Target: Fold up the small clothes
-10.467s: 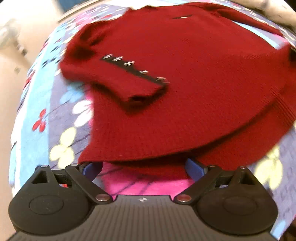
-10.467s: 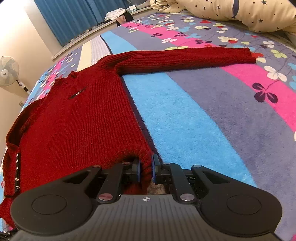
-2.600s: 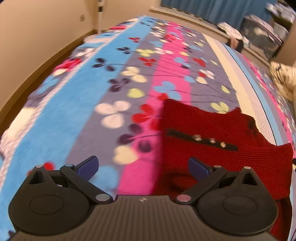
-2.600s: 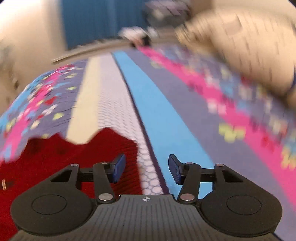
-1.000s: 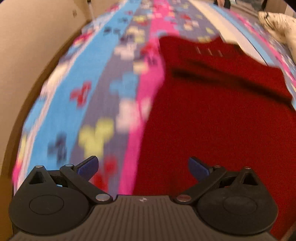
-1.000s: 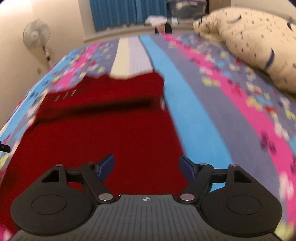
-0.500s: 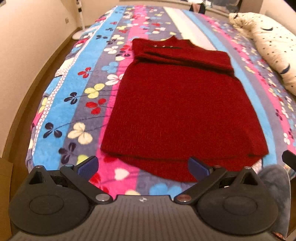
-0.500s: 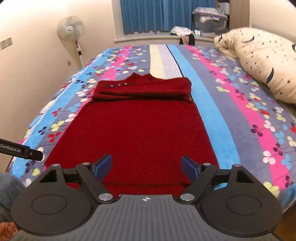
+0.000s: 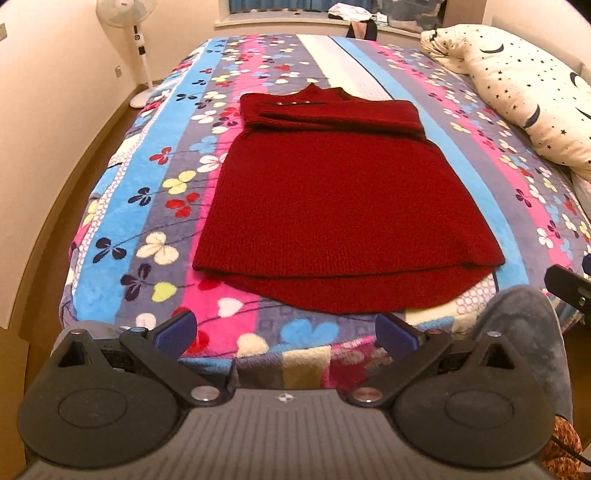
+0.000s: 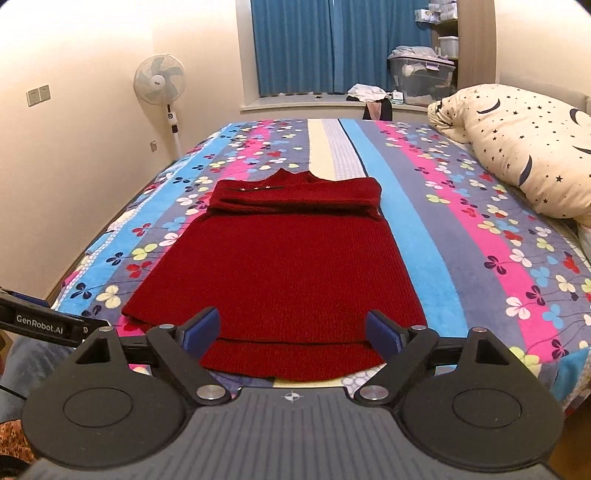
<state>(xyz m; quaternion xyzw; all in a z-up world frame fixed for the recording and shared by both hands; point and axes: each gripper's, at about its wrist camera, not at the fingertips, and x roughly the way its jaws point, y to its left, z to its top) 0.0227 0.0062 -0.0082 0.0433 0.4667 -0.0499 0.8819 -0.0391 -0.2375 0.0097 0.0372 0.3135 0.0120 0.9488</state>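
- Left wrist view: a red knitted sweater [image 9: 343, 192] lies flat on a bed under a striped, flower-printed blanket [image 9: 147, 206], its hem towards the camera and both sleeves folded across the chest near the collar.
- A short dark strip with small metal studs shows on the folded sleeve, just below the collar.
- The left tool [image 9: 284, 330] hangs off the foot of the bed, its blue-padded fingers spread wide and released, holding nothing and clear of the hem.
- A cream pillow [image 9: 524, 92] printed with stars and crescent moons sits at the right edge of the bed; a white standing fan [image 9: 127, 14] is by the left wall.
- Right wrist view: the same sweater [image 10: 280, 269] fills the middle of the bed, its hem showing between the fingers of the right tool [image 10: 291, 332], which is likewise released and empty.
- At the lower left, a black bar [image 10: 40, 323] carries the white lettering "GenRobot.AI".
- Blue curtains [image 10: 340, 44] cover the window beyond the bed, with clear storage boxes [image 10: 421, 77] stacked to their right and the fan [image 10: 159, 79] to their left.
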